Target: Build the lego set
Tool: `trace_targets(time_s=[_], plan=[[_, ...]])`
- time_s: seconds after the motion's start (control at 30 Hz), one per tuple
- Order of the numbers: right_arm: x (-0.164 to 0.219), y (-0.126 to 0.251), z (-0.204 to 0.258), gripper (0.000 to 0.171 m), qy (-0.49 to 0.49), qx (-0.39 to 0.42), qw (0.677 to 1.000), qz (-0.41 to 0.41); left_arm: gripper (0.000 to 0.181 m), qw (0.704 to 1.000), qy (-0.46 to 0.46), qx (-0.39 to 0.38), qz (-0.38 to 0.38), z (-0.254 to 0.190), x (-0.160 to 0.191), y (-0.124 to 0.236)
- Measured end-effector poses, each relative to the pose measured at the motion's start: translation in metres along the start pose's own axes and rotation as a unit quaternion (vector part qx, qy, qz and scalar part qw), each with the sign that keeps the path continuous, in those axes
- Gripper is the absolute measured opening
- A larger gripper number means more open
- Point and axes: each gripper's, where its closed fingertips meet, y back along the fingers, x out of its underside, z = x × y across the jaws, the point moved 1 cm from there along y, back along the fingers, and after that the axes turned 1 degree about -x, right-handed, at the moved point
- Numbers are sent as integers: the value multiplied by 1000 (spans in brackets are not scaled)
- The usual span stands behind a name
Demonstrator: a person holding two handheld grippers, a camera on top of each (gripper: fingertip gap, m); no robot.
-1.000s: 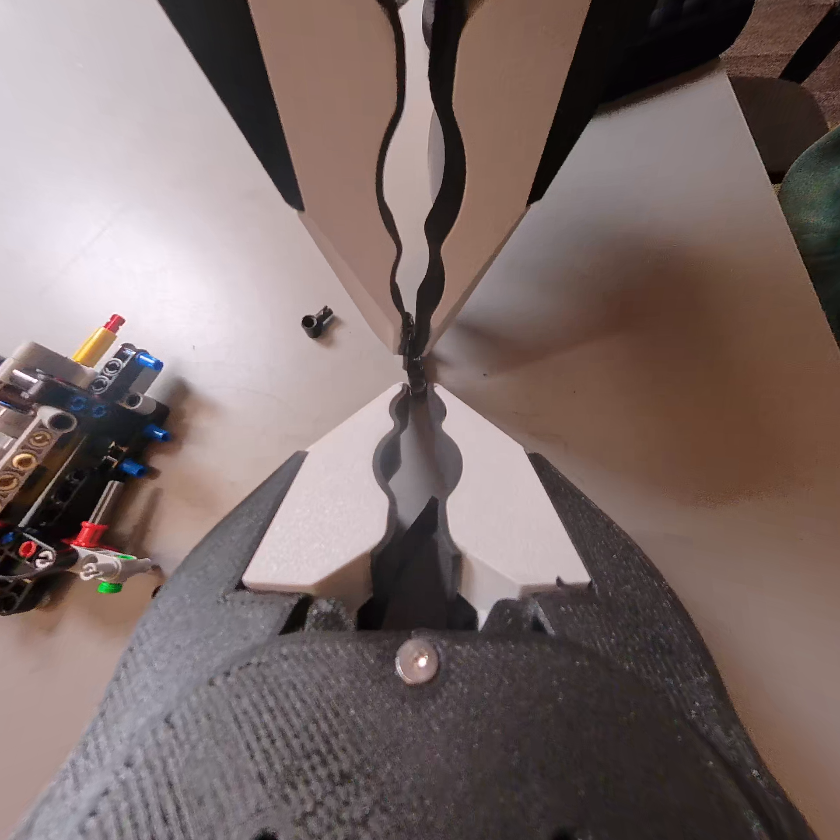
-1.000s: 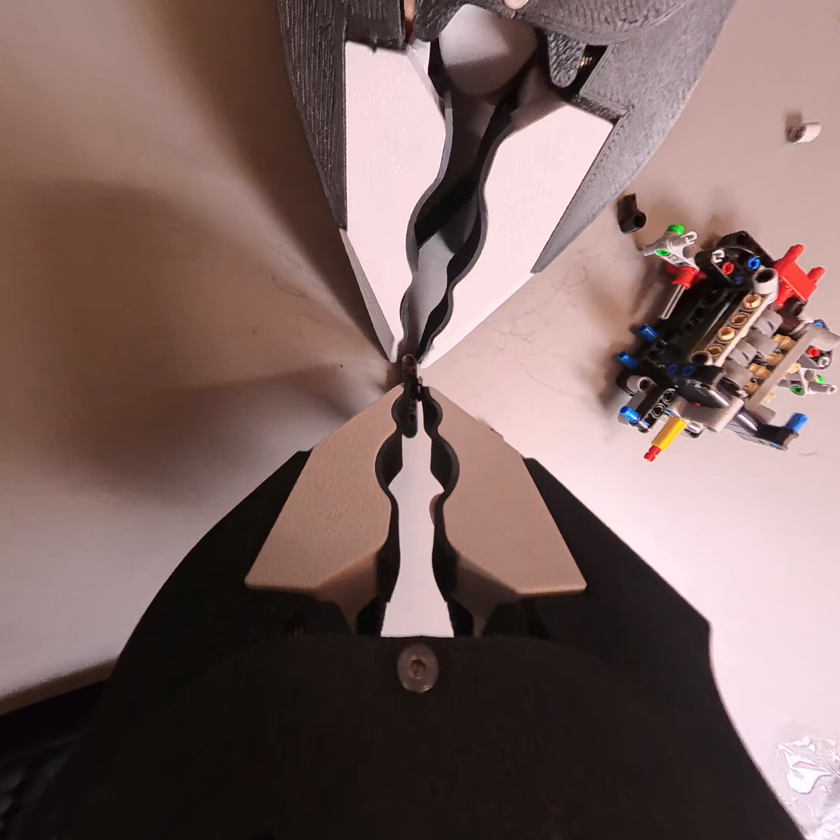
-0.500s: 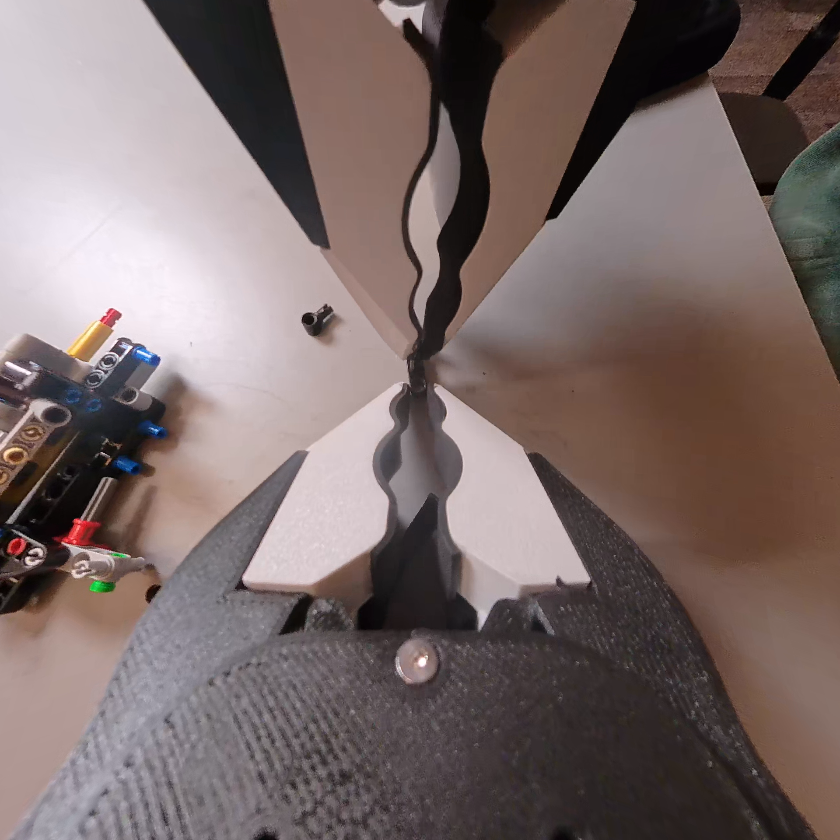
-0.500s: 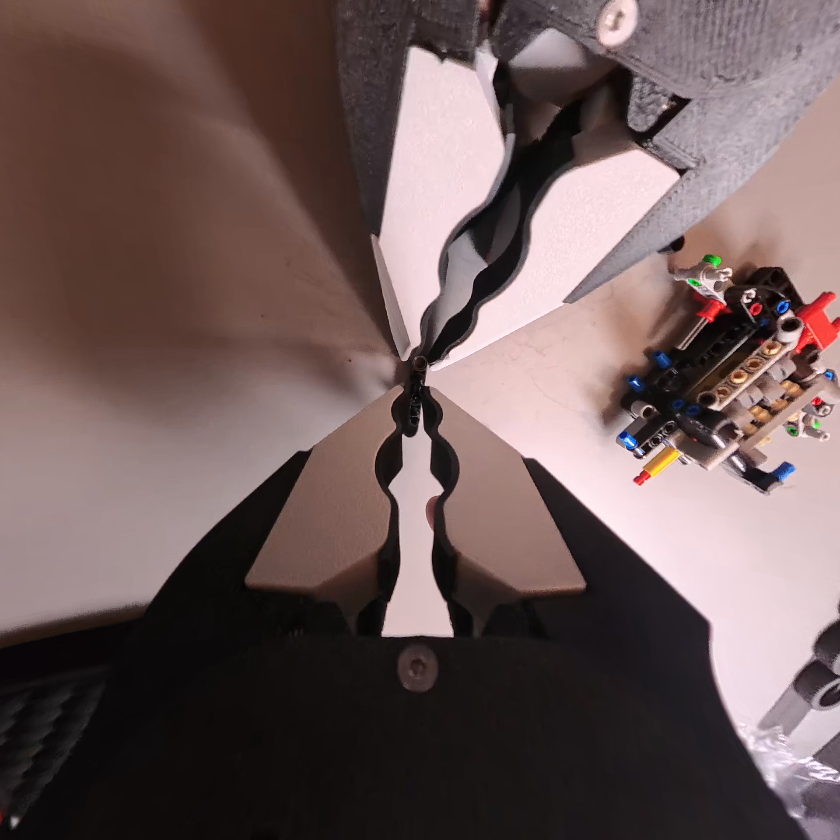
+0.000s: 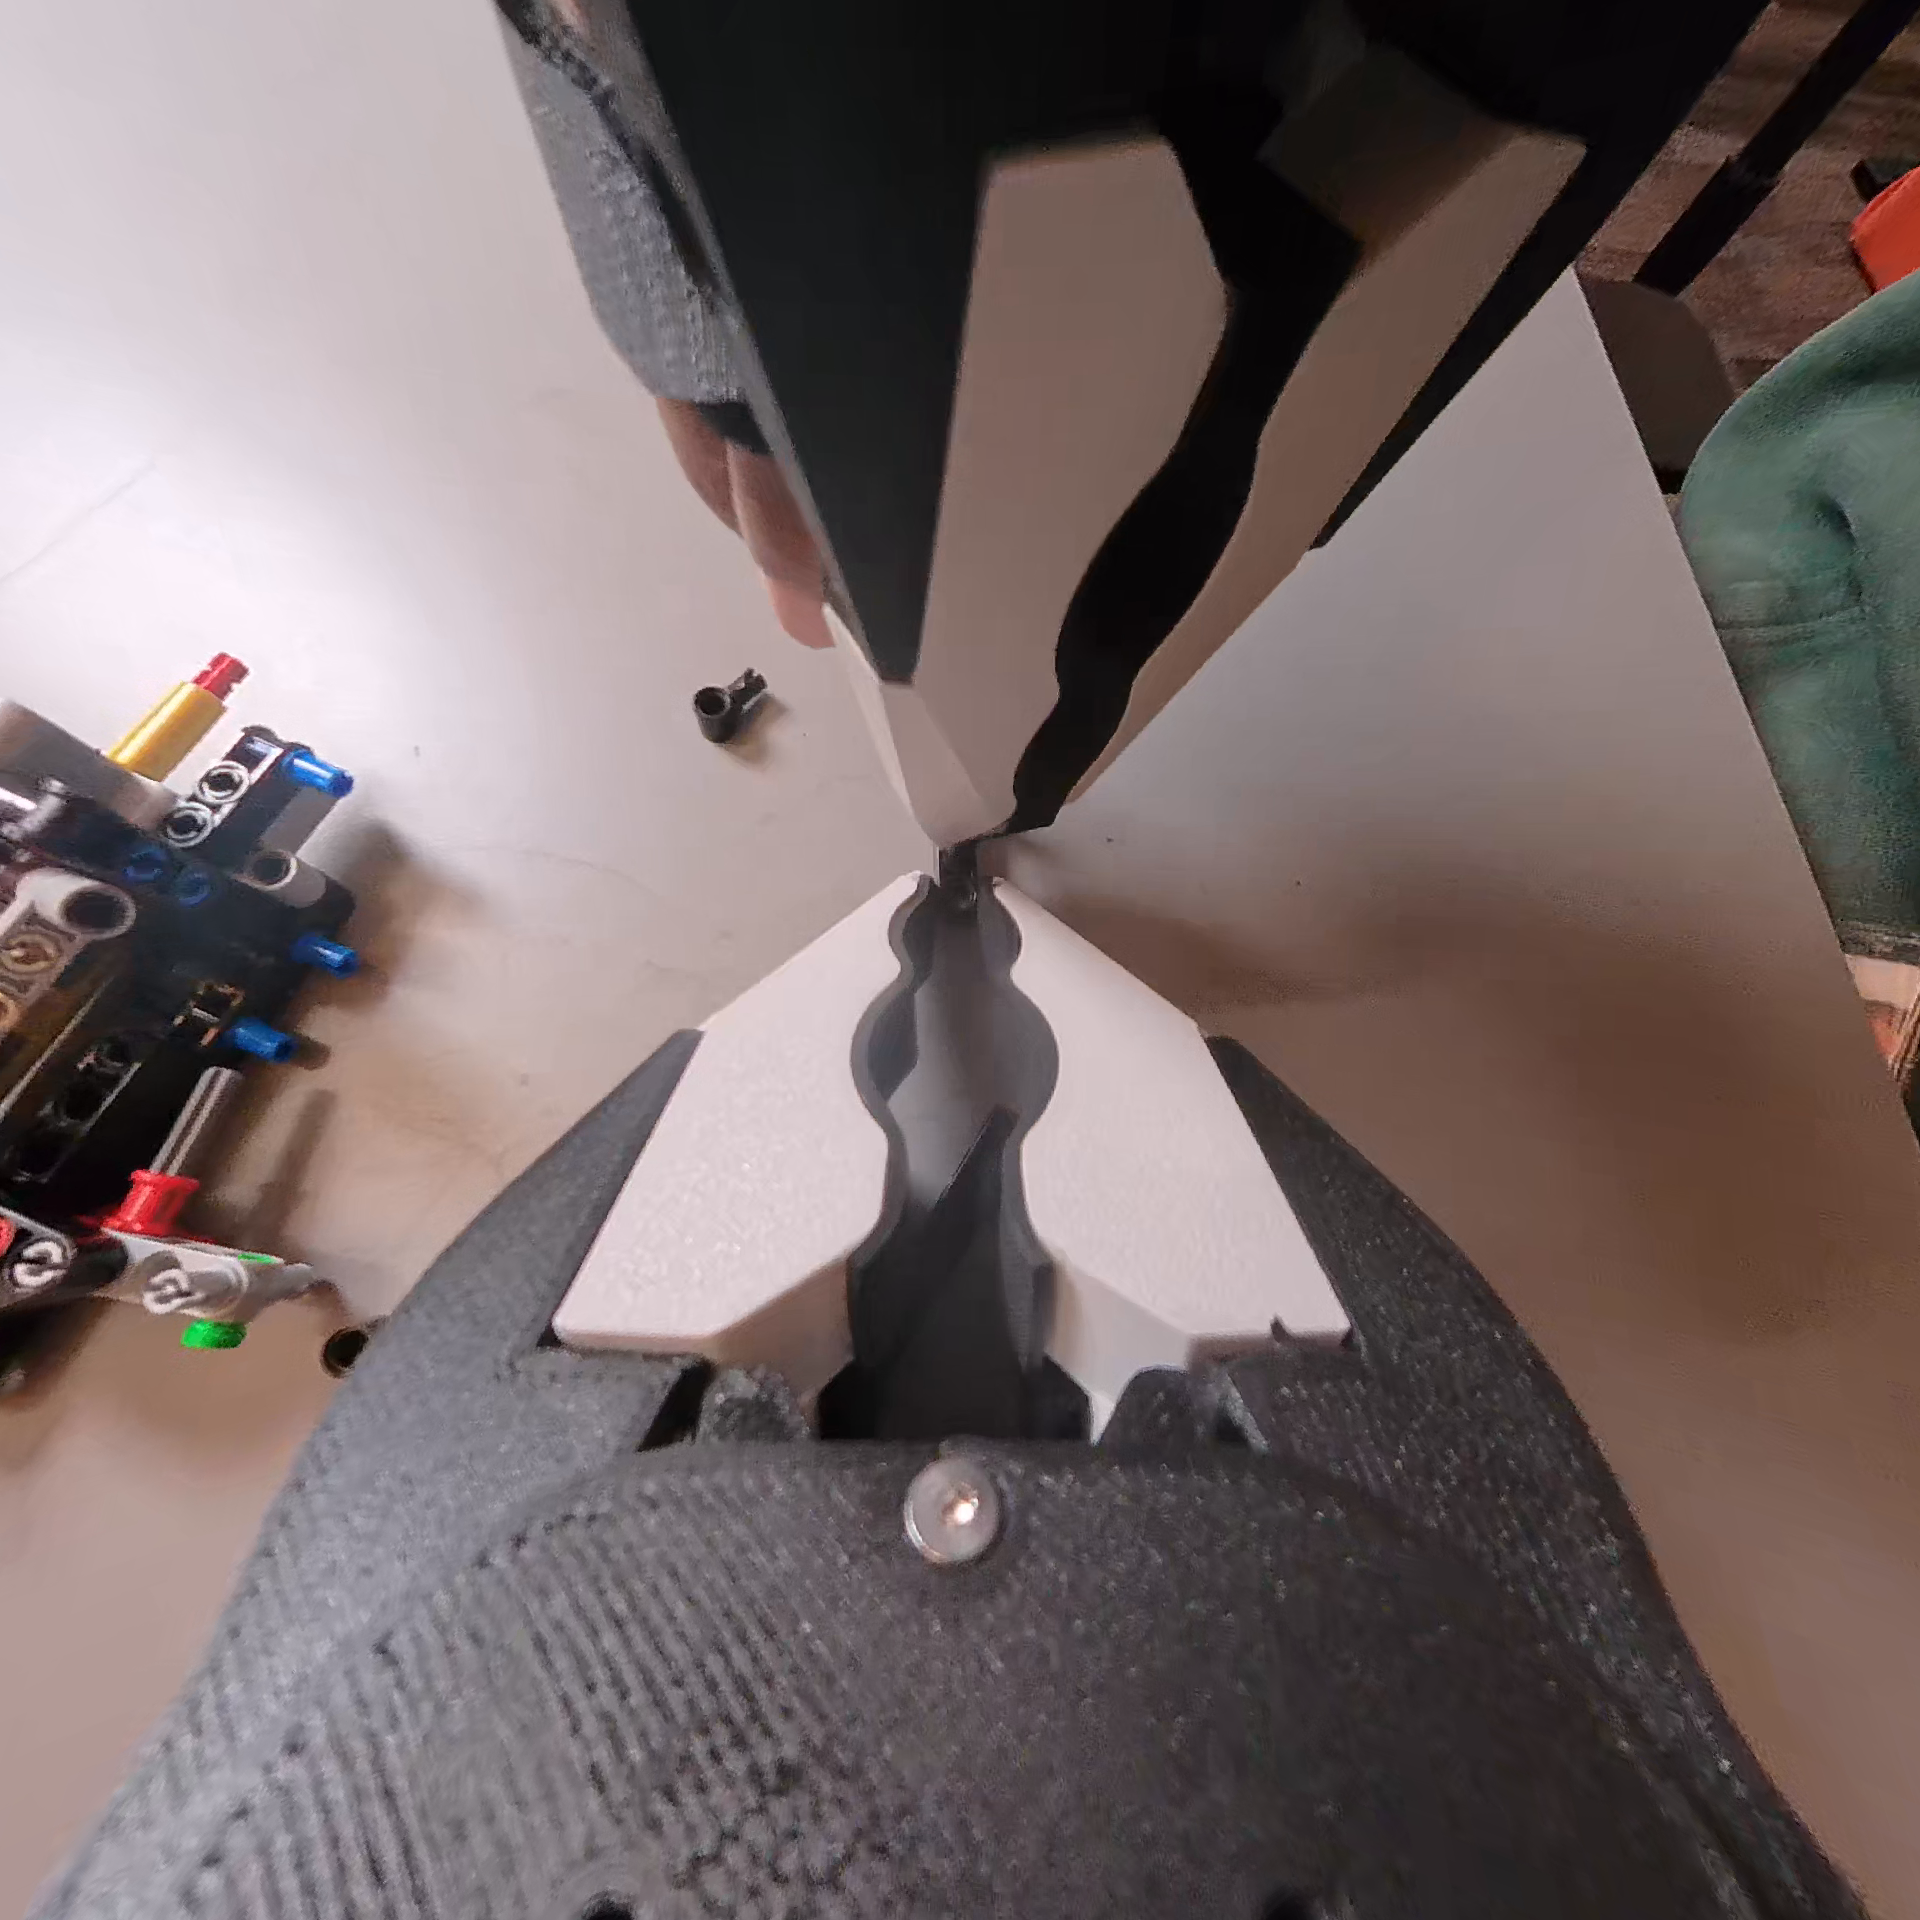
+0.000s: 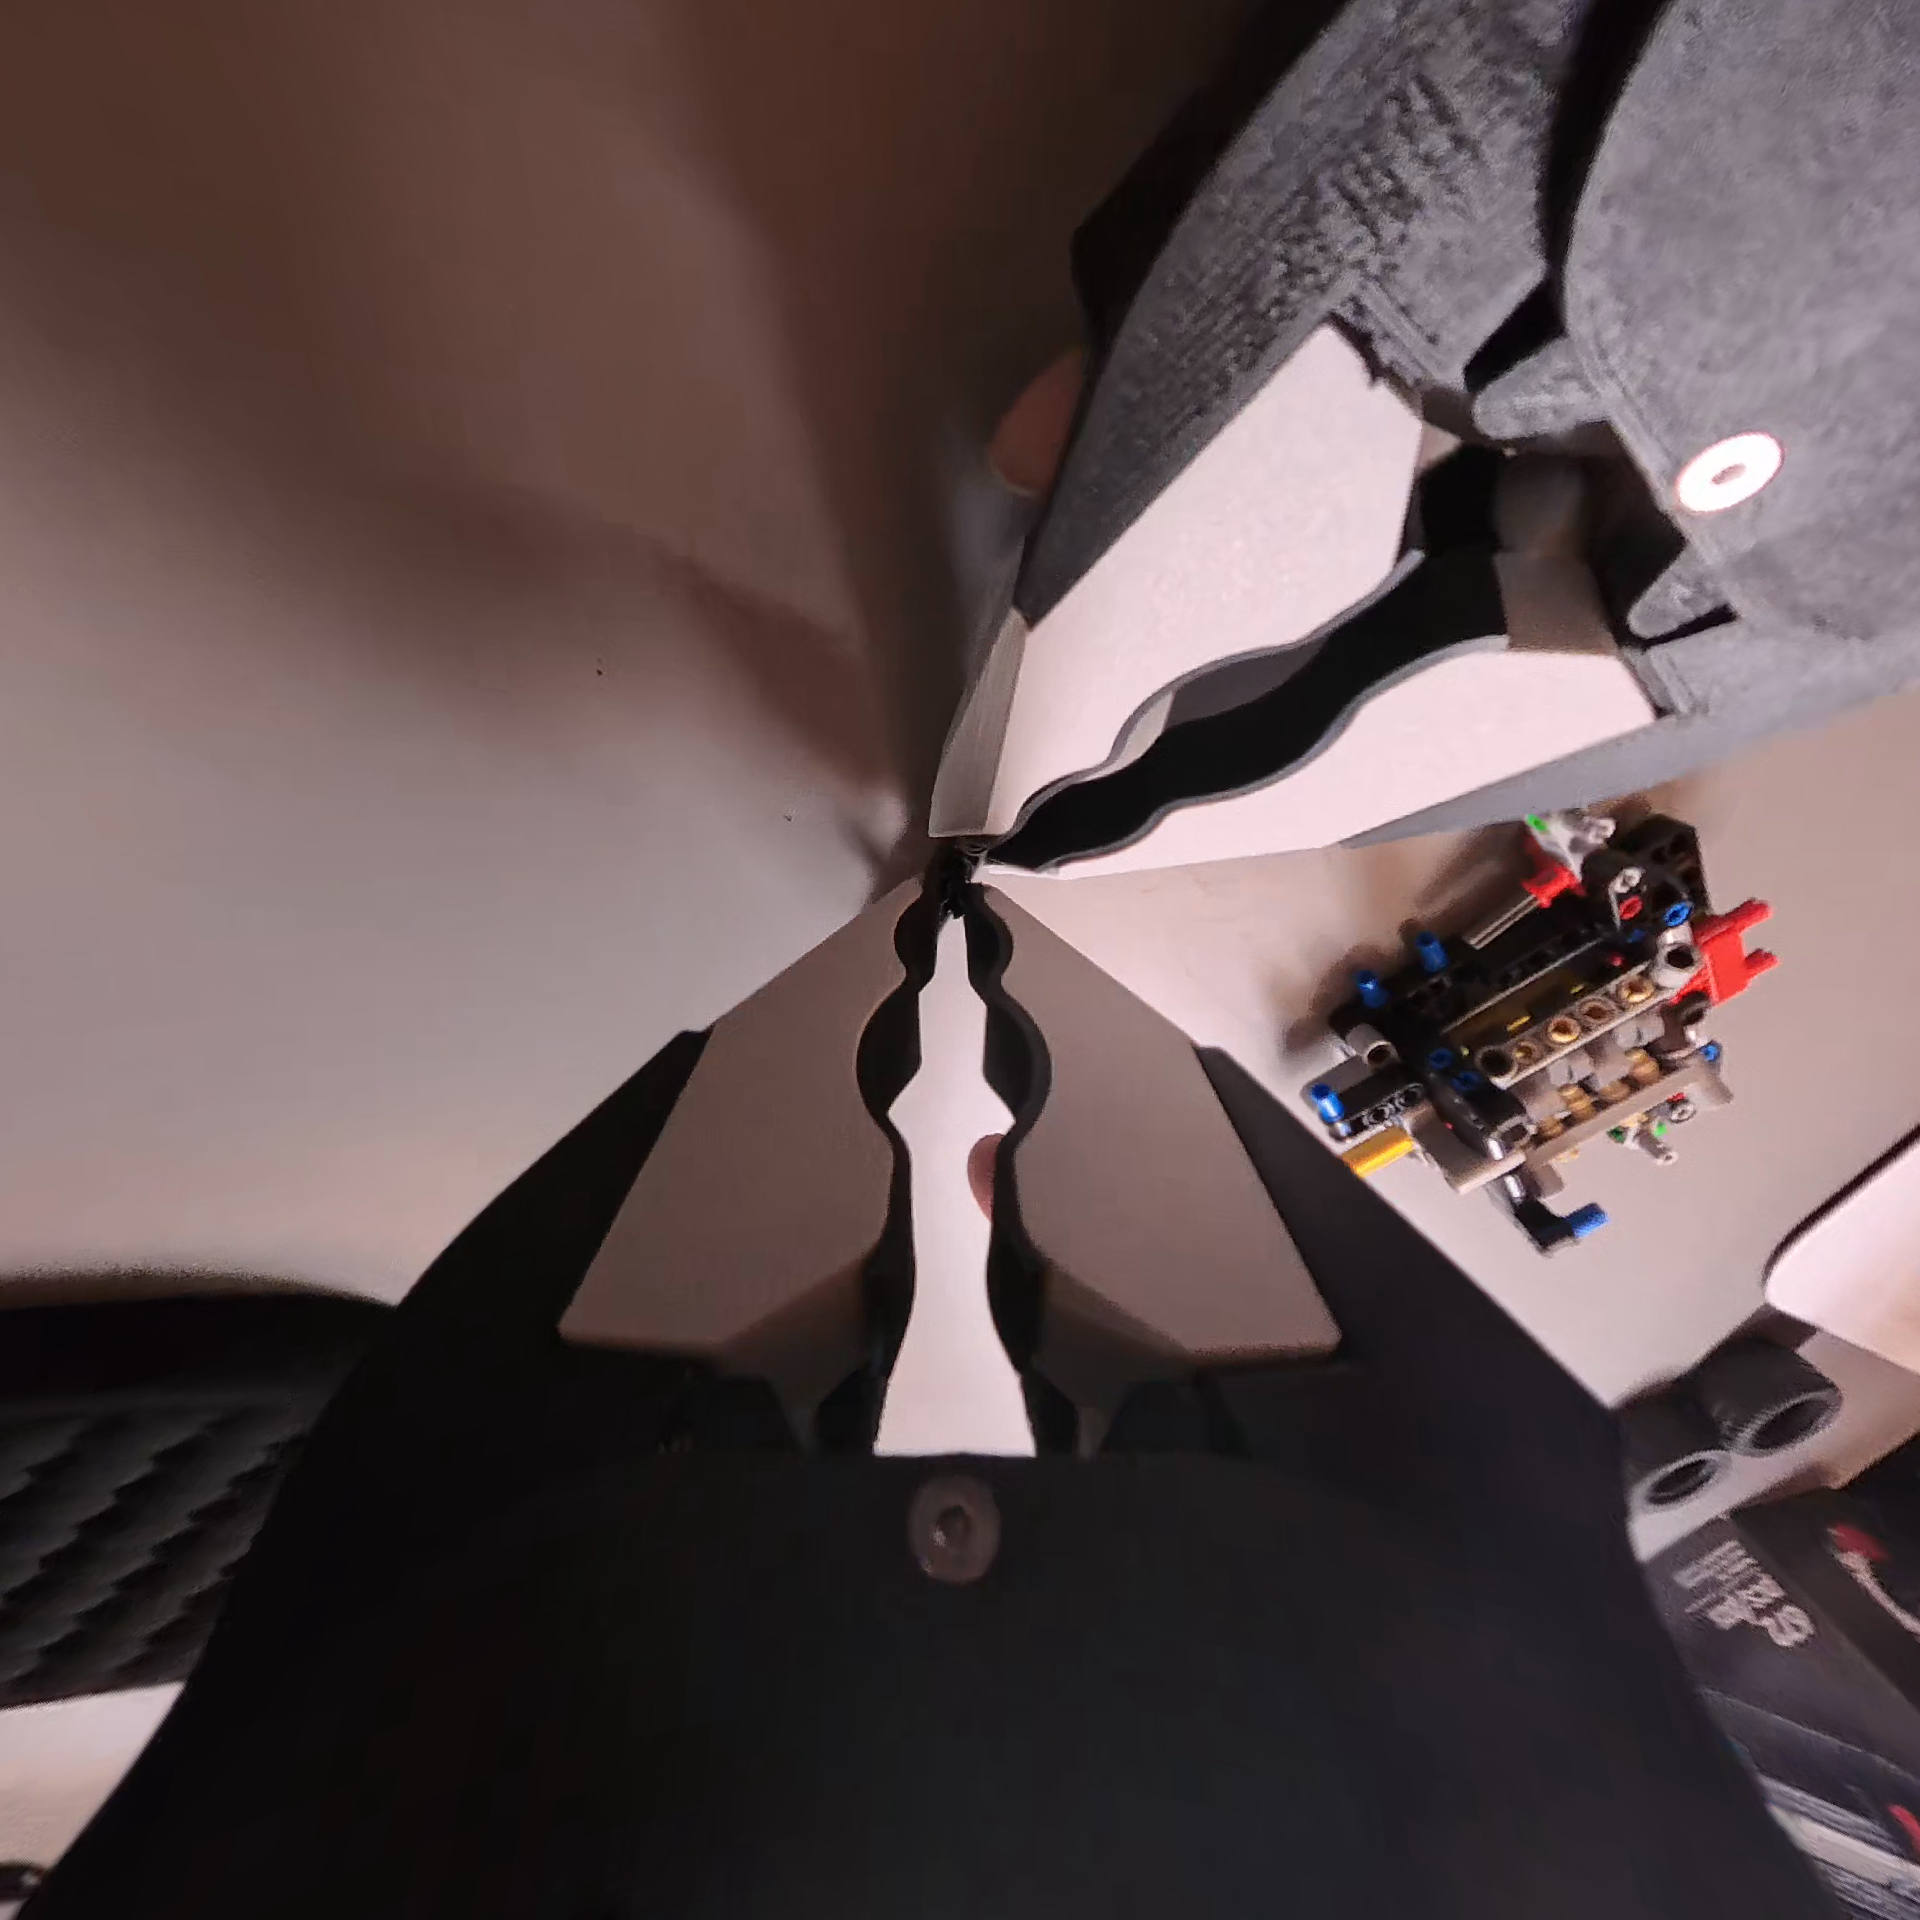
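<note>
Left gripper [image 5: 958, 883] and right gripper [image 6: 951, 902] met tip to tip, both pinched narrow on small black piece [image 5: 961, 868]; lego model [image 6: 1538, 1049] lay apart on table [image 5: 416, 416].

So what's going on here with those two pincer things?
A person holds two handheld grippers tip to tip above a pale table. The left gripper and right gripper are both shut on a tiny black Lego piece between them. The half-built multicoloured Lego model and a loose black connector lie on the table.
</note>
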Motion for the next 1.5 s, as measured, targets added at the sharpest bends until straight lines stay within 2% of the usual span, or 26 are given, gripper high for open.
trace_targets(time_s=[0.17,0.4,0.6,0.83,0.93,1.07,1.23,1.33,1.5], plan=[[-2,0,-1,2,45,-13,999,16,6,1000,-15,0,1,0,0,0],[-6,-4,0,3,49,-38,998,2,5,1000,-20,3,2,0,1,0],[-5,-5,0,3,-17,-57,997,-51,7,1000,-27,-4,2,0,2,1],[-1,-1,-5,3,-129,-63,977,-160,6,1000,-15,-7,1,2,2,2],[1,0,-5,3,-183,-62,957,-214,6,1000,-14,-5,1,1,2,2],[3,4,-11,2,-269,-64,911,-306,6,1000,-12,-6,0,2,2,2],[0,7,-9,2,-303,-55,880,-363,8,1000,-13,-11,-8,3,1,4],[-4,19,-14,2,-320,-49,852,-411,13,999,-7,-5,-48,2,-7,13],[-7,41,-20,3,-336,-29,805,-487,10,991,20,28,-128,-4,-25,31]])
